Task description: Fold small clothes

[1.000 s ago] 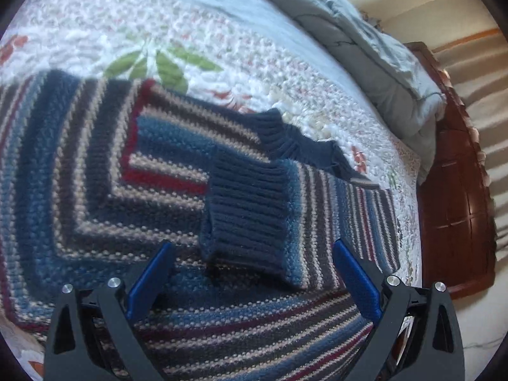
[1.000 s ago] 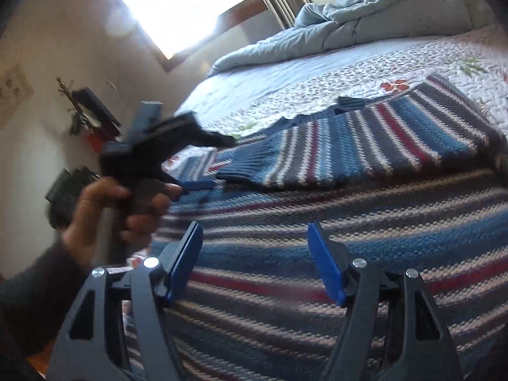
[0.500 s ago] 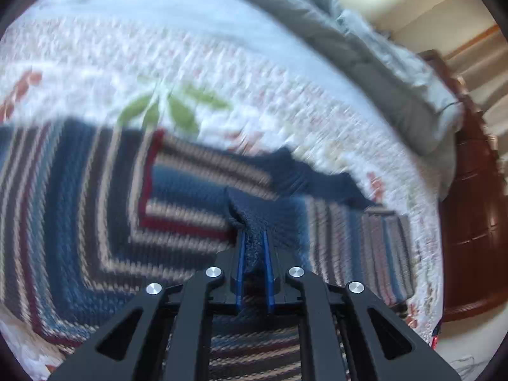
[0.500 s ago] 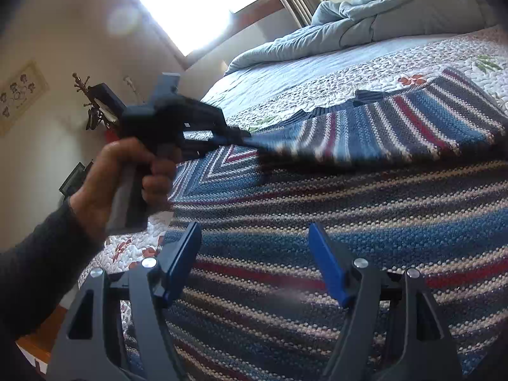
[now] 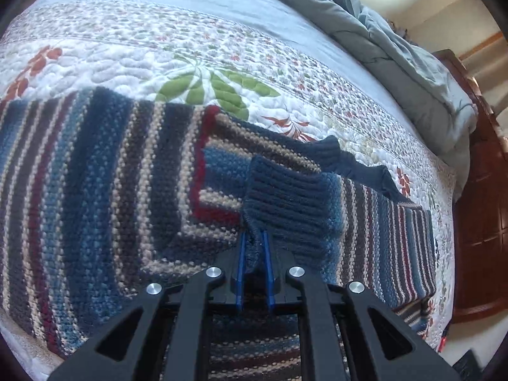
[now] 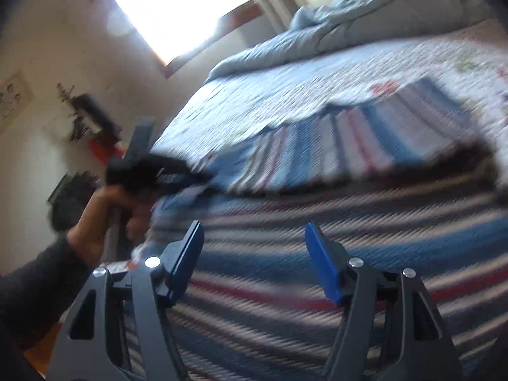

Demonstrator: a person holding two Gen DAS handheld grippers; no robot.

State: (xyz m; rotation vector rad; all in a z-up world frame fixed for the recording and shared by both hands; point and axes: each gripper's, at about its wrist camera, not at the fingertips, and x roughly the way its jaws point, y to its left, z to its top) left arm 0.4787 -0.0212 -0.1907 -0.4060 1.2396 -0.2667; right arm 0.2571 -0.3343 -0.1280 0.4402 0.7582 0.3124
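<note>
A knitted sweater (image 5: 95, 184) striped in blue, navy, cream and red lies spread on the bed. One sleeve is folded across its body, ending in a navy ribbed cuff (image 5: 285, 203). My left gripper (image 5: 254, 241) is shut on the near edge of that cuff, which stands slightly lifted. In the blurred right wrist view the left gripper (image 6: 203, 179), held by a hand (image 6: 98, 219), pulls the sleeve (image 6: 333, 149) above the sweater body (image 6: 317, 285). My right gripper (image 6: 254, 241) hovers over the sweater body; its jaws are closing a little, with nothing between them.
The bed carries a white floral quilt (image 5: 190, 47) and a bunched grey-blue duvet (image 5: 397, 38) at its far end. A dark wooden bed frame (image 5: 482, 206) runs along the right. A bright window (image 6: 181, 9) and a wall shelf (image 6: 85, 117) lie to the left.
My left gripper went from wide open around the cuff to shut on it, then lifted and drew it. The right gripper shifted sideways over the sweater, its view now blurred.
</note>
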